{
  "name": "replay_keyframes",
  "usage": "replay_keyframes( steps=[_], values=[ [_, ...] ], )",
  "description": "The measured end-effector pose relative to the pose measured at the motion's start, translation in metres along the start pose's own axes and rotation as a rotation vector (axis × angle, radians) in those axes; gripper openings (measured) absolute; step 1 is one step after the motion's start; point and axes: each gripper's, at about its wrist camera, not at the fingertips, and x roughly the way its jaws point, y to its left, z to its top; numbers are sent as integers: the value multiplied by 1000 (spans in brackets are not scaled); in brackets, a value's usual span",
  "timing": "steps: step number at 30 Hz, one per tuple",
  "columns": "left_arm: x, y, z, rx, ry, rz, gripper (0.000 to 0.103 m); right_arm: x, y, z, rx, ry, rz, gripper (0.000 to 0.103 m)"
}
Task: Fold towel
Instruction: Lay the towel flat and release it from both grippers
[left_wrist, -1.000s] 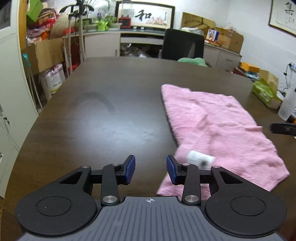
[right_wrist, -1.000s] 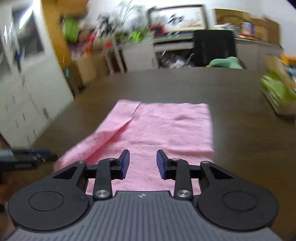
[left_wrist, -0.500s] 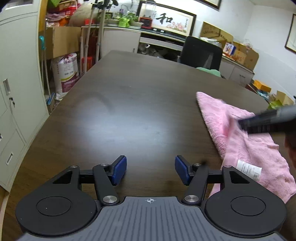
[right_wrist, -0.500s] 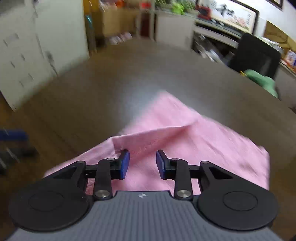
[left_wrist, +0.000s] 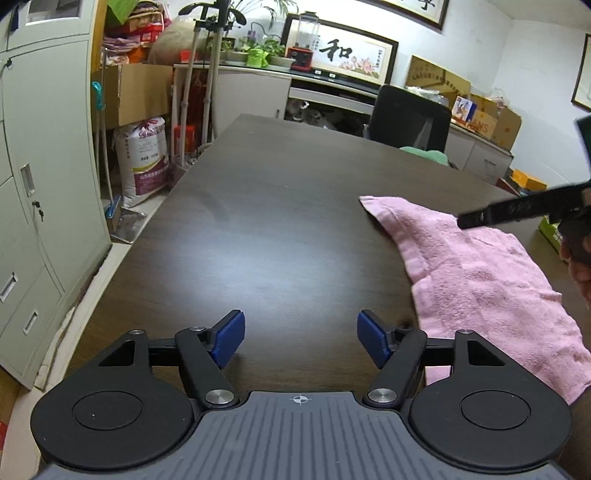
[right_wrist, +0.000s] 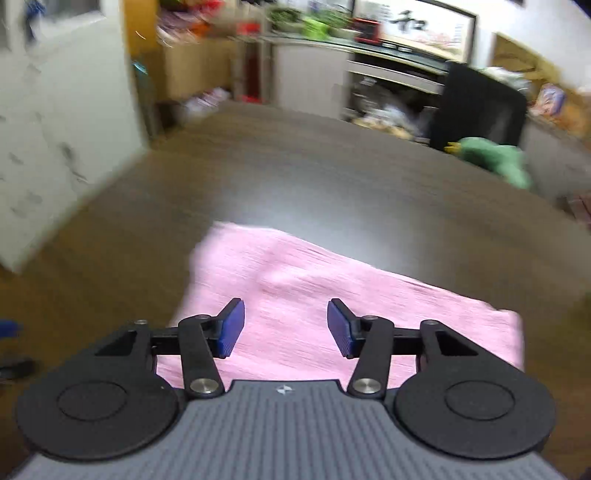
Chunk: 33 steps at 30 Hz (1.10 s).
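A pink towel lies folded over on the dark wooden table, to the right in the left wrist view. My left gripper is open and empty, over bare table just left of the towel's near edge. My right gripper is open and empty, hovering over the towel; this view is blurred by motion. The right gripper's finger shows above the towel at the right edge of the left wrist view.
A black office chair with a green cushion stands at the table's far end. Cabinets, a white sack and cardboard boxes line the left wall. A green box sits at the table's right edge.
Both grippers have opened wider. The left gripper moved left, off the towel onto bare table. The right gripper swung across over the towel, which now lies folded over, its label hidden.
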Motion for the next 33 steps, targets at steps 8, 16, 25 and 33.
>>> replay_keyframes(
  steps=[8,16,25,33],
  values=[
    [-9,-12,0,10,-14,1,78,-10,-11,-12,26,28,-14,60],
    [-13,-19,1,22,-24,-2,80,-20,-23,-24,52,56,-27,60],
    [6,-70,-2,110,17,-75,80,-77,-57,-79,139,-21,-74,61],
    [17,-107,-28,239,59,-141,80,-128,-87,-129,217,-92,-116,67]
  ],
)
